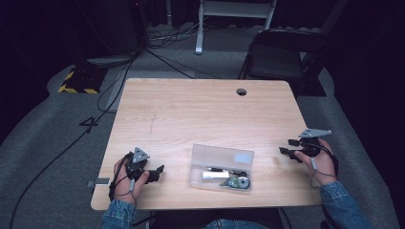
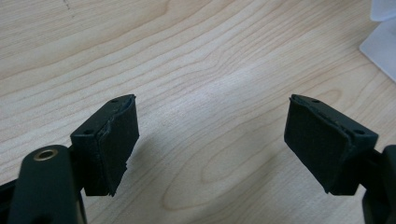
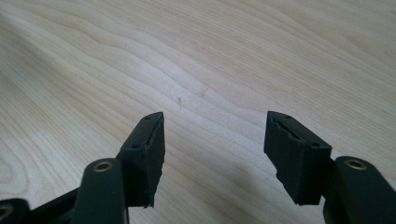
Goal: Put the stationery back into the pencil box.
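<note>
Status: work appears at its very beginning or between steps; nothing is in hand.

The clear plastic case (image 1: 221, 168) lies on the table (image 1: 191, 114) near its front edge, between the two grippers and well apart from each. Its lid stands open toward the far side. Inside lie small items: a white cylindrical piece, a dark pen-like piece and a greenish round thing, too small to identify further. A corner of the case shows at the upper right of the left gripper view (image 2: 380, 44).

The left gripper (image 1: 157, 172) rests low at the table's front left, jaws spread, nothing but bare wood between them. The right gripper (image 1: 286, 147) hovers at the right edge, jaws likewise spread and empty, pointing inward toward the case.

Judgement: no item is lifted out and the contents look undisturbed. All handling of the case remains to be done.
</note>
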Tool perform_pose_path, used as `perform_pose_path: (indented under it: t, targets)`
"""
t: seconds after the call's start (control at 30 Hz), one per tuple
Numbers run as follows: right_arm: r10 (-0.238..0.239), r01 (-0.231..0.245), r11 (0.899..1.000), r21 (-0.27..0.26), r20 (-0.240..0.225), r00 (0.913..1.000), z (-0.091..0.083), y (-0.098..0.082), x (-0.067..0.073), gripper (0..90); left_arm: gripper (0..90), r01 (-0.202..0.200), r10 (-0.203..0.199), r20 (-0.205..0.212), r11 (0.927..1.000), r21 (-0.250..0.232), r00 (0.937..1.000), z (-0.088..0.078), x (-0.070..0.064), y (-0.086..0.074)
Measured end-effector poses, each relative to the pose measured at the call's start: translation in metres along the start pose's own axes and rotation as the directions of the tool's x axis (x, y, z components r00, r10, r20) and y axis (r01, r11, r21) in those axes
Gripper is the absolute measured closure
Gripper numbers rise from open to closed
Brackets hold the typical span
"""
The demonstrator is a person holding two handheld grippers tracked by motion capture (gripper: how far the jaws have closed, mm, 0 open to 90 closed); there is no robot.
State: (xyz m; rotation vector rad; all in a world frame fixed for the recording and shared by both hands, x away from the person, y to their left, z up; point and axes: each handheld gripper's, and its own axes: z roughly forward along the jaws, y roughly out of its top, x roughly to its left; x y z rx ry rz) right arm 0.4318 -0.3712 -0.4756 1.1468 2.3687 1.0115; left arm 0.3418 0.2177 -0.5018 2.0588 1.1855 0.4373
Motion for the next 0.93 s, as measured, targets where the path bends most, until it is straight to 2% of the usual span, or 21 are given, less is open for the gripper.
perform_pose_path:
  t: [0.1, 0.23, 0.3, 0.37, 0.43, 0.47, 0.5, 0.57, 0.6, 0.63, 0.93]
  targets:
    - [-0.005, 0.005, 1.0, 0.008, -0.005, 1.0, 0.004, -0.002, 0.002, 39.3, 17.9, 0.011, -0.01, -0.005, 0.9999, 0.011, 0.9999, 0.001, 0.002, -0.001]
    - [-0.007, 0.007, 1.0, 0.015, -0.009, 0.9999, 0.01, -0.004, 0.004, 36.8, 15.8, 0.044, -0.044, 0.004, 0.9989, 0.016, 0.999, 0.002, 0.004, -0.001]
    - [0.001, -0.001, 1.0, 0.023, -0.015, 0.9999, 0.012, -0.004, 0.005, 34.7, 15.8, 0.037, -0.037, -0.004, 0.9991, 0.022, 0.9993, 0.002, 0.004, -0.001]
    - [0.0, 0.001, 0.999, 0.035, -0.016, 0.9999, 0.014, -0.005, 0.005, 31.2, 15.2, 0.01, -0.01, -0.012, 0.9994, 0.033, 0.9999, 0.003, 0.005, 0.0]
    - [-0.008, 0.009, 0.998, 0.06, -0.004, 1.0, 0.018, -0.007, 0.007, 23.9, 14.9, 0.006, -0.005, -0.02, 0.9994, 0.035, 0.9998, 0.003, 0.003, -0.001]
    - [-0.009, 0.008, 0.998, 0.057, 0.012, 0.9999, 0.02, -0.008, 0.007, 18.7, 14.5, -0.022, 0.023, -0.027, 0.999, 0.04, 0.9994, 0.004, 0.003, 0.0]
    - [-0.008, 0.007, 0.998, 0.055, 0.018, 0.9998, 0.021, -0.008, 0.008, 15.1, 14.4, -0.018, 0.02, -0.027, 0.999, 0.04, 0.9994, 0.004, 0.003, 0.0]
    - [-0.009, 0.008, 0.999, 0.042, 0.019, 0.9998, 0.025, -0.009, 0.008, 8.4, 14.4, -0.017, 0.018, -0.027, 0.9991, 0.039, 0.9995, 0.004, 0.003, 0.0]
    - [-0.004, 0.003, 1.0, 0.024, 0.023, 0.9997, 0.028, -0.01, 0.008, 1.8, 14.4, -0.017, 0.018, -0.027, 0.9991, 0.039, 0.9995, 0.004, 0.003, 0.0]
    - [-0.001, 0.001, 1.0, 0.01, 0.033, 0.9995, 0.032, -0.011, 0.008, 0.0, 14.3, -0.016, 0.017, -0.028, 0.9991, 0.039, 0.9995, 0.004, 0.003, 0.0]
    - [-0.003, 0.002, 1.0, 0.012, 0.032, 0.9995, 0.032, -0.01, 0.008, 0.0, 13.6, -0.014, 0.015, -0.029, 0.9991, 0.039, 0.9995, 0.004, 0.003, 0.0]
